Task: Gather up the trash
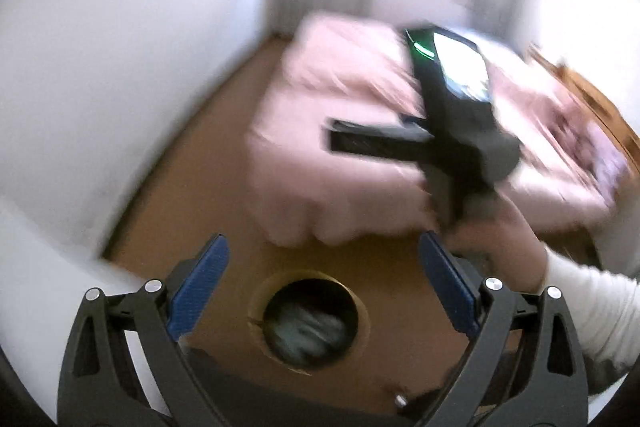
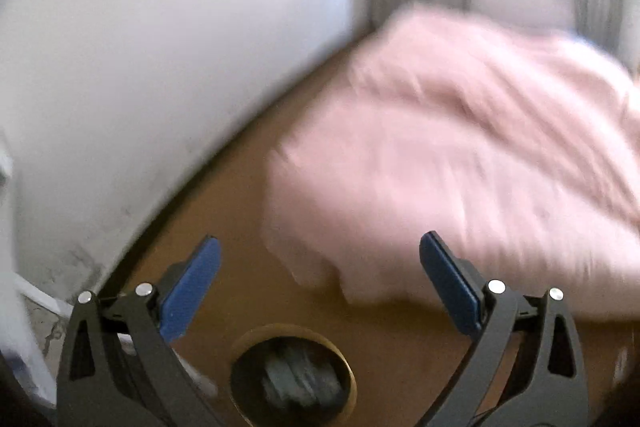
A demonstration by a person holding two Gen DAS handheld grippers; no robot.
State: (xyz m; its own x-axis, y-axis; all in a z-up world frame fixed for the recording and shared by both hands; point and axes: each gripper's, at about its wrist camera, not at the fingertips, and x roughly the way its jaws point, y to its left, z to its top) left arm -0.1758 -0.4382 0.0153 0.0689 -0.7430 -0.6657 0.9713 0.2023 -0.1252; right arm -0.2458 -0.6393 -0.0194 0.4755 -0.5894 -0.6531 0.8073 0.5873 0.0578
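both views look down past spread blue pads at a round bin (image 1: 308, 323) standing on the brown floor (image 1: 224, 163), and the bin is the landmark for everything here. it sits just short of the foot of a bed (image 1: 340, 155) with a pink cover, with a white wall (image 1: 120, 67) off to its left, a spot where it can be reached from above without leaning over the mattress.

inside the bin lies the trash (image 1: 310, 329), a greyish crumpled mass resting at the bottom; blur hides what it is made of. its lying there, with nothing in either tool, suggests a drop has been made and the load is where the task wants it.

the left gripper (image 1: 324, 267) hangs above the bin with its jaws wide apart and only floor and bin rim showing between the pads. the right gripper (image 2: 320, 267) hangs above the bin too, jaws equally wide and empty; in the left view its black body (image 1: 452, 131) shows higher up, over the bed side of the bin, carried by a hand (image 1: 496, 239) in a white sleeve (image 1: 596, 311). both tools tilt downward toward the bin mouth, which fits letting go over the opening rather than reaching in.

heavy smear across both pictures makes small litter near the bin impossible to rule in or out. a pale cable or pipe (image 2: 44, 297) runs along the wall to the bin's left. judging by the open jaws, the likely next need is another piece to gather, but none is visible from here.
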